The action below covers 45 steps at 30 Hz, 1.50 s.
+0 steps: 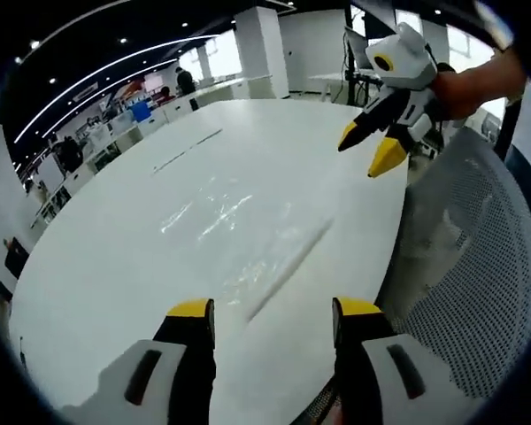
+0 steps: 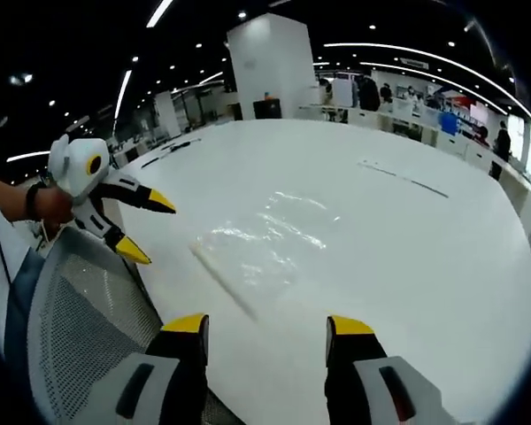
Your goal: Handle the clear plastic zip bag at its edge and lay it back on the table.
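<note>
- The clear zip bag (image 1: pixel 239 235) lies flat on the white table (image 1: pixel 115 266), its zip edge nearest the table's rim, in front of both grippers.
- The left gripper (image 1: pixel 274 323) hangs above the table rim, jaws apart, holding nothing.
- The right gripper (image 2: pixel 267 336) is likewise spread and empty, clear of the bag (image 2: pixel 261 235).
- A mesh chair back (image 1: pixel 478 257) stands just beside the table.

One clear zip bag (image 1: pixel 239 232) lies on one white desk (image 1: pixel 106 266), beside one mesh chair (image 1: pixel 478 266), between two tongs, left (image 1: pixel 270 320) and right (image 2: pixel 265 329).
</note>
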{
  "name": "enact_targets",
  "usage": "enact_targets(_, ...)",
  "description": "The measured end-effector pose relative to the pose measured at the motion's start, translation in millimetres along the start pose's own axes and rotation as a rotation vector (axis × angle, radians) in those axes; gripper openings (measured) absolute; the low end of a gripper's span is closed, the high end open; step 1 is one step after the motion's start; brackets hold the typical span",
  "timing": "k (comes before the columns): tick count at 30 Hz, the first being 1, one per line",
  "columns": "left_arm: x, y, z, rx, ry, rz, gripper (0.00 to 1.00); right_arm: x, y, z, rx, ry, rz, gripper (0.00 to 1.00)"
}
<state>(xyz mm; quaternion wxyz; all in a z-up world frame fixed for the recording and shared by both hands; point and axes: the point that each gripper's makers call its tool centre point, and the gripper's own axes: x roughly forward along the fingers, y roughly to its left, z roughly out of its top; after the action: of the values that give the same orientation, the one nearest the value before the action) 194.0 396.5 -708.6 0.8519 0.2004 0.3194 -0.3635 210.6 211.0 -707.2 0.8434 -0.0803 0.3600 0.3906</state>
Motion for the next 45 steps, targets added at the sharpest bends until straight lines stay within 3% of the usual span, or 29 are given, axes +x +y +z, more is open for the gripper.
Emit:
enact_targets(25,-17.8,8.4,-10.3,-0.157,-0.061,0.033,0.61,-15.2,-9.3,-21.8,0.064,-0.024,-0.022,0.69)
enact_targets(45,-17.3,9.3,-14.1,-0.179,-0.073,0.034,0.61,-22.1,-2.5,-18.3,0.080,-0.036,-0.016,0.70)
